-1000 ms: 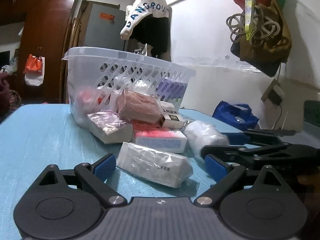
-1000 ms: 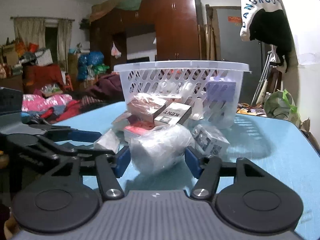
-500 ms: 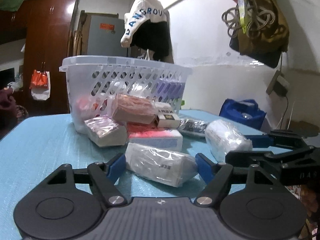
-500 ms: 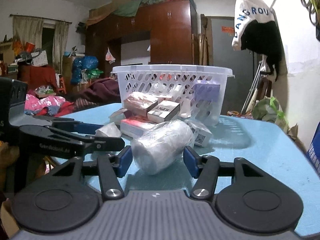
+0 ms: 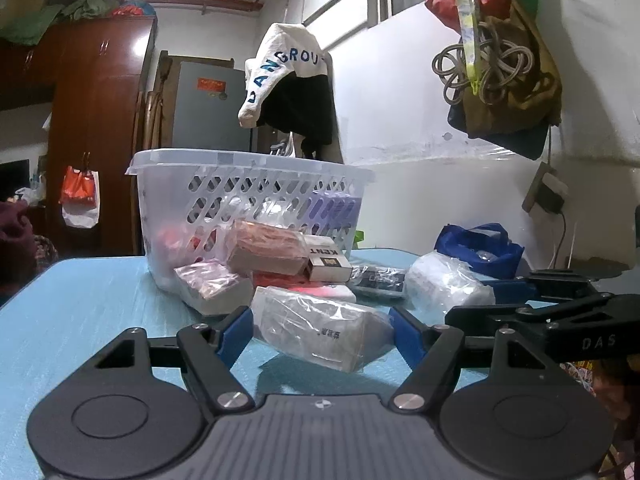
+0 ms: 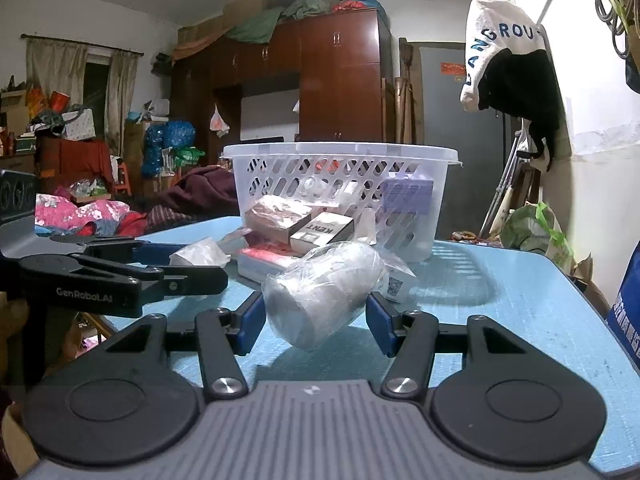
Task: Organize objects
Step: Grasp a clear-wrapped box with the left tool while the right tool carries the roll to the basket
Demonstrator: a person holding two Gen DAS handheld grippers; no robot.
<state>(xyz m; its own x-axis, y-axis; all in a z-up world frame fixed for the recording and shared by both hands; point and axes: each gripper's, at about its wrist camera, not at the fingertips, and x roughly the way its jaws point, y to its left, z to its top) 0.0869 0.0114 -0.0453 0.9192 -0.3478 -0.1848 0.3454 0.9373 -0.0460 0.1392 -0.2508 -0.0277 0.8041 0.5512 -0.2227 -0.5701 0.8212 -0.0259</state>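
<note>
Step in hand, as judged: each claw lifting one wrapped item off the table toward the basket point(image 5: 248, 160), which stands beyond both claws, behind the pile of loose boxes.

Left gripper point(image 5: 322, 326): jaws part-spread, blue pads on either side of the plastic-wrapped white box point(image 5: 320, 328). Left pad looks to touch the wrap at the near corner; right pad meets only the loose film at the far end, as far as can be told. Box sits skewed between the jaws, its front end raised with shadow beneath. Firm grip or not: cannot tell.

Right gripper point(image 6: 315, 316): jaws part-spread around the wrapped white roll point(image 6: 324, 292). Roll tilts forward and to the claw's right, near end looks clear of the blue table point(image 6: 500, 304). Pads sit at or just beside the wrap on both sides; true contact is not clear.

Notes for doing it well:
- Crinkly film is likely to slip. Close until the pads bear on the hard body, not on the film.
- Skewed box may twist out; square the left claw to its long sides before lifting higher.
- Roll is round and may pivot; keep it level.
- The two claws are close, the right just beside the left's right pad. Move one at a time to avoid a clash.
- Clear the basket rim from above; release low inside.

KENT carton point(image 6: 322, 232) and other boxes lie ahead of both claws, against the basket, untouched.
</note>
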